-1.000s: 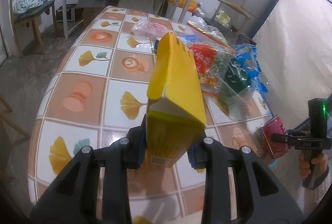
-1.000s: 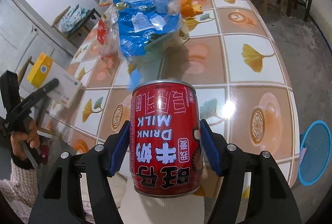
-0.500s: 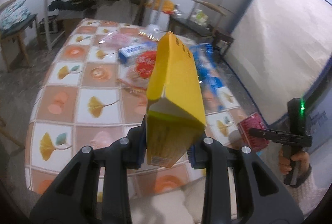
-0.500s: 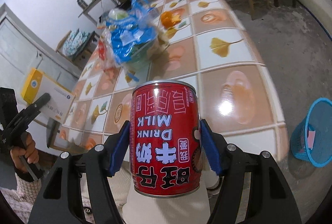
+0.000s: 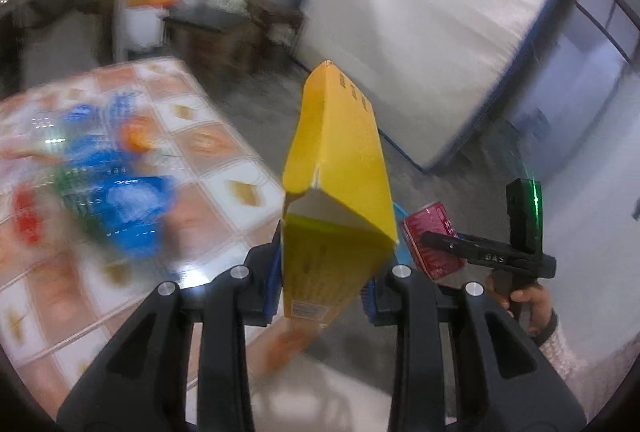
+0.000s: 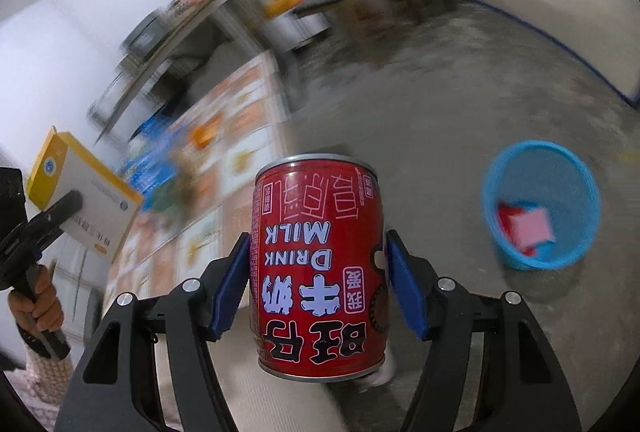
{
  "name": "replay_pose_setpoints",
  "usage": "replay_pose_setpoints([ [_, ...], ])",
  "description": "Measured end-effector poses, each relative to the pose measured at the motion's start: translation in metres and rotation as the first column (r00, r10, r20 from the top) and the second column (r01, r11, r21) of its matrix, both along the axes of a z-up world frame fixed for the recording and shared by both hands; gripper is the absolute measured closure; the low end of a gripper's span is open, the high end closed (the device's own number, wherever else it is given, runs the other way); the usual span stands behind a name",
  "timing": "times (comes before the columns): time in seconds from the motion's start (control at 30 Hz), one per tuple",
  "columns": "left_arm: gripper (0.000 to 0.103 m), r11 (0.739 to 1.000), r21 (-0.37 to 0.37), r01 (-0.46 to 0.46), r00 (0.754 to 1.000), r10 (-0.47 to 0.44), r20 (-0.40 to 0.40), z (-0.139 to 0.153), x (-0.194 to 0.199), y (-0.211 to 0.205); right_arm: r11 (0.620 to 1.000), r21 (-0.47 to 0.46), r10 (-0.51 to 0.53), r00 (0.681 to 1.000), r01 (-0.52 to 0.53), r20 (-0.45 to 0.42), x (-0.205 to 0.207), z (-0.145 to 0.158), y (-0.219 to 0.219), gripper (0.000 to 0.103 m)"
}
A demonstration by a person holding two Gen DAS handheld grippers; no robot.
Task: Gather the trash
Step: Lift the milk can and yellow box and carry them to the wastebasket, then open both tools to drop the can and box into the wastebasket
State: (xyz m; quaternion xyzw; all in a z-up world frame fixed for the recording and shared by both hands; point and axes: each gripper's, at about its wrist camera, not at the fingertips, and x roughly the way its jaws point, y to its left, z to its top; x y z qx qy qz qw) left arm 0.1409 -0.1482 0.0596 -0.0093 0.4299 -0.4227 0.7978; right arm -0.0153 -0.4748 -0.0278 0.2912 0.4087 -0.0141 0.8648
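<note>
The carrying step is in hand: a yellow carton (image 5: pixel 336 191) is clamped in the left hand-held gripper (image 5: pixel 324 284), and a red milk can (image 6: pixel 318 272) is clamped upright in the right hand-held gripper (image 6: pixel 318 284). Both are held off the tiled counter (image 5: pixel 224 167), which is blurred. A blue basket (image 6: pixel 540 203) stands on the floor at about two o'clock of the can, well apart. Next, each piece must be brought above the basket's mouth before the jaws are opened

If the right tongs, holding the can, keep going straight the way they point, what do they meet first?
Probably bare concrete floor. The right tongs hold the red can; the blue basket sits to the right of that line, though blur hides depth.
</note>
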Motion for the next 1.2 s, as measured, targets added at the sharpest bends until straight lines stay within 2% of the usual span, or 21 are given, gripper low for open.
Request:
replay_pose_setpoints([
  [0.13, 0.073, 0.99, 0.031, 0.14, 0.98, -0.134, -0.143, -0.034, 0.024, -0.093, 0.979, 0.006, -0.205, 0.977, 0.205, -0.056, -0.038, -0.027, -0.066, 0.039],
  [0.17, 0.073, 0.984, 0.043, 0.172, 0.966, -0.16, -0.205, -0.049, 0.032, -0.123, 0.969, 0.012, -0.246, 0.967, 0.247, -0.069, -0.047, -0.034, -0.079, 0.039],
  [0.3, 0.073, 0.965, 0.07, 0.253, 0.912, -0.213, -0.351, -0.097, 0.049, -0.211, 0.925, 0.024, -0.374, 0.92, 0.379, -0.122, -0.077, -0.061, -0.122, 0.039],
  [0.4, 0.073, 0.945, 0.1, 0.311, 0.876, -0.244, -0.416, -0.132, 0.046, -0.272, 0.9, 0.042, -0.424, 0.893, 0.435, -0.152, -0.089, -0.079, -0.143, 0.039],
  [0.57, 0.072, 0.912, 0.131, 0.39, 0.829, -0.285, -0.481, -0.179, 0.04, -0.366, 0.864, 0.048, -0.484, 0.852, 0.502, -0.201, -0.093, -0.108, -0.18, 0.039],
  [0.6, 0.068, 0.908, 0.13, 0.399, 0.822, -0.291, -0.489, -0.185, 0.041, -0.377, 0.857, 0.041, -0.496, 0.843, 0.514, -0.208, -0.091, -0.113, -0.186, 0.039],
  [0.63, 0.055, 0.902, 0.145, 0.407, 0.819, -0.29, -0.495, -0.195, 0.042, -0.394, 0.852, 0.035, -0.504, 0.837, 0.522, -0.215, -0.091, -0.115, -0.193, 0.039],
  [0.67, 0.046, 0.903, 0.163, 0.398, 0.828, -0.277, -0.488, -0.2, 0.04, -0.397, 0.848, 0.028, -0.512, 0.83, 0.53, -0.222, -0.087, -0.119, -0.199, 0.039],
  [0.7, 0.03, 0.912, 0.192, 0.362, 0.854, -0.241, -0.462, -0.204, 0.044, -0.404, 0.846, 0.025, -0.515, 0.827, 0.533, -0.224, -0.083, -0.124, -0.204, 0.039],
  [0.73, 0.029, 0.93, 0.187, 0.318, 0.873, -0.209, -0.441, -0.205, 0.05, -0.404, 0.845, 0.023, -0.516, 0.826, 0.534, -0.227, -0.081, -0.127, -0.209, 0.039],
  [0.77, 0.029, 0.937, 0.171, 0.305, 0.873, -0.204, -0.443, -0.205, 0.047, -0.407, 0.845, 0.017, -0.515, 0.823, 0.534, -0.239, -0.074, -0.135, -0.214, 0.039],
  [0.83, 0.029, 0.949, 0.12, 0.293, 0.856, -0.205, -0.474, -0.2, 0.053, -0.399, 0.852, 0.015, -0.504, 0.825, 0.524, -0.255, -0.063, -0.147, -0.222, 0.039],
  [0.9, 0.029, 0.951, 0.102, 0.291, 0.86, -0.213, -0.464, -0.188, 0.058, -0.383, 0.858, 0.006, -0.492, 0.825, 0.514, -0.279, -0.053, -0.161, -0.228, 0.039],
  [1.0, 0.029, 0.959, 0.081, 0.273, 0.885, -0.217, -0.413, -0.161, 0.064, -0.35, 0.869, -0.006, -0.472, 0.824, 0.495, -0.313, -0.037, -0.183, -0.235, 0.039],
  [1.2, 0.025, 0.976, 0.053, 0.213, 0.936, -0.188, -0.299, -0.094, 0.065, -0.255, 0.889, -0.041, -0.433, 0.808, 0.456, -0.399, 0.006, -0.232, -0.246, 0.039],
])
